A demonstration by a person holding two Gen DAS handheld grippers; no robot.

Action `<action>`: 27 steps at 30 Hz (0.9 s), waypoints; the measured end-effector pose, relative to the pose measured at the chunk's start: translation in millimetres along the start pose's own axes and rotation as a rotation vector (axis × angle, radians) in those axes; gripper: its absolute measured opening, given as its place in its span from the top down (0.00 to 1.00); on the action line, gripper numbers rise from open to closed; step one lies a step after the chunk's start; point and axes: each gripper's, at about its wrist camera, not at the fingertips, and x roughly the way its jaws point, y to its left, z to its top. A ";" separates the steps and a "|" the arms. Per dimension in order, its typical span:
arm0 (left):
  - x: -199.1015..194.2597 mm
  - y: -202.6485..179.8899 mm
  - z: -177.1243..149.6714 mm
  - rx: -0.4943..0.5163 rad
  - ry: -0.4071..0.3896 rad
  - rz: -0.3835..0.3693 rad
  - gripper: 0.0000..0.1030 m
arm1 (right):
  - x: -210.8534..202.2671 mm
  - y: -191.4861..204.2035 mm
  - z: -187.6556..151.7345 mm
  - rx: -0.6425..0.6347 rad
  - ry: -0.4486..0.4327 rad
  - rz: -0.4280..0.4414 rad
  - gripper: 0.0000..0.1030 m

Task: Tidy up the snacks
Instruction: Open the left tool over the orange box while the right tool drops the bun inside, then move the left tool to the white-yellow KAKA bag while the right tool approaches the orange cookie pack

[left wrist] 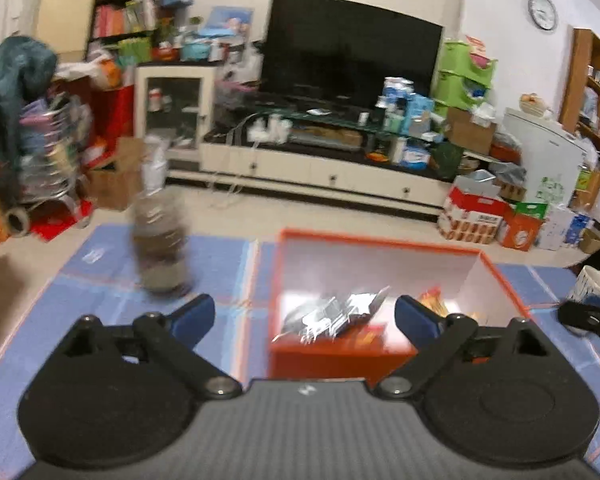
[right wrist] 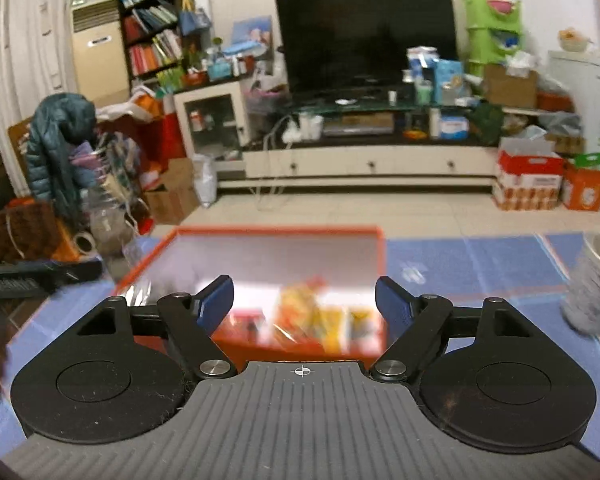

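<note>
You are hovering both released tools, left gripper (left wrist: 305,316) and right gripper (right wrist: 305,304), over the orange-walled cardboard box (left wrist: 504,280); drifting left risks toppling the clear plastic bottle (left wrist: 162,248).

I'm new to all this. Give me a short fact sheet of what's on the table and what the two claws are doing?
Surface: blue mat
Container: orange box, open, white inside
In the box: silver packet and orange-yellow snack packets
Left of the box: clear jar, blurred
Right of the box: white cup
Left gripper: open, holding nothing
Right gripper: open, holding nothing, above the box's near edge
</note>
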 end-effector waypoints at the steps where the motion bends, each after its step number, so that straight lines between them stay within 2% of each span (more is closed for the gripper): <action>1: -12.1 8.2 -7.8 -0.026 0.010 0.009 0.08 | -13.0 -4.1 -13.6 0.014 0.015 0.003 0.32; 5: -61.2 28.4 -42.1 -0.075 0.027 0.064 0.07 | -50.7 -16.9 -60.3 0.037 0.097 -0.005 0.32; 9: -95.6 44.5 -85.0 -0.150 0.031 0.119 0.04 | -69.1 -17.8 -109.2 0.023 0.183 0.000 0.32; 12: -89.8 50.9 -101.2 -0.166 0.111 0.103 0.04 | -70.3 -5.9 -132.7 -0.064 0.230 0.021 0.31; 16: -85.1 42.5 -105.9 -0.088 0.121 0.095 0.04 | -57.7 7.2 -141.4 -0.180 0.254 0.032 0.29; 18: -82.6 39.6 -108.0 -0.080 0.131 0.087 0.04 | -51.4 8.8 -142.1 -0.207 0.262 0.037 0.21; 20: -76.1 39.1 -109.5 -0.087 0.161 0.060 0.04 | -43.7 9.6 -136.8 -0.266 0.283 0.105 0.22; 23: -68.9 37.4 -114.1 -0.081 0.197 0.057 0.04 | -42.2 9.2 -128.7 -0.439 0.246 0.205 0.22; 27: -65.0 34.5 -117.0 -0.062 0.220 0.049 0.04 | -33.2 -1.1 -125.3 -0.491 0.302 0.421 0.22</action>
